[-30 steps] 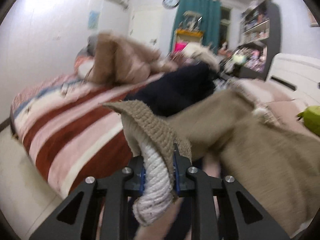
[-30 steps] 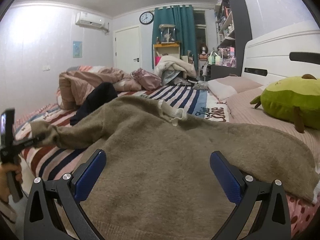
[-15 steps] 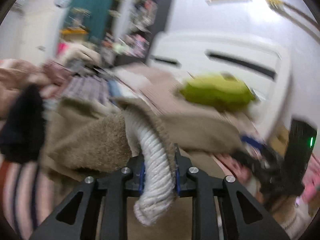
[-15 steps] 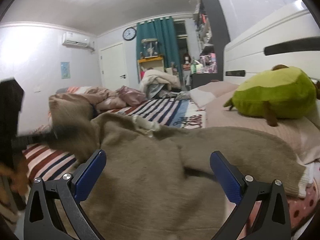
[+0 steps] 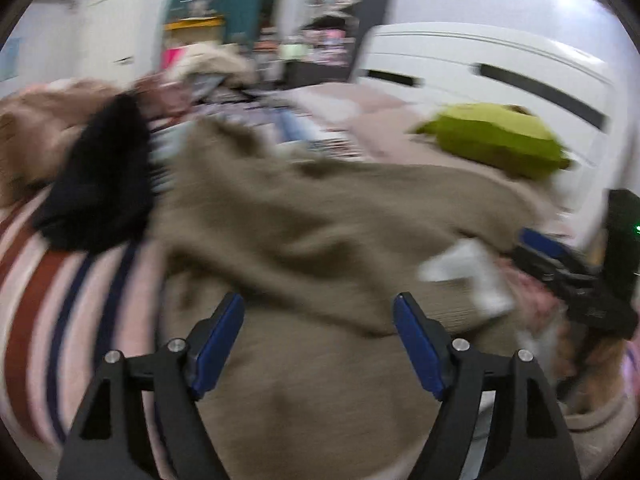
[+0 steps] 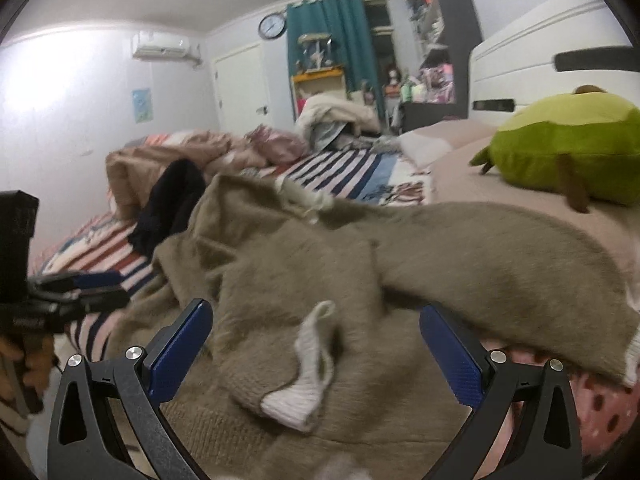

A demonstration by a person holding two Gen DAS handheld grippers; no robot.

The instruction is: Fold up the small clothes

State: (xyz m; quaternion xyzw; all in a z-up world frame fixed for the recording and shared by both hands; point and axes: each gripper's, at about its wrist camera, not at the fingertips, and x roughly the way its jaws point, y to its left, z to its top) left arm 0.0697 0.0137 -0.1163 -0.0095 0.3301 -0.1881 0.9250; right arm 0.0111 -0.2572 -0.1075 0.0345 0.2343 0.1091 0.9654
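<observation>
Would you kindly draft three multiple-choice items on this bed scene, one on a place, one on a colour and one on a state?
1. Where does the white cuff of the folded-in sleeve lie?
A. on the brown sweater's body
B. on the green plush toy
C. on the floor

2. What colour is the plush toy near the headboard?
A. red
B. green
C. white

3. How does the left gripper stand?
A. shut on the cuff
B. shut on the dark garment
C. open, holding nothing

Answers:
1. A, the cuff rests on the brown sweater between the fingers of the right gripper.
2. B, the toy is bright green against the pink sheet.
3. C, its blue pads stand wide apart above the sweater with nothing between them.
</observation>
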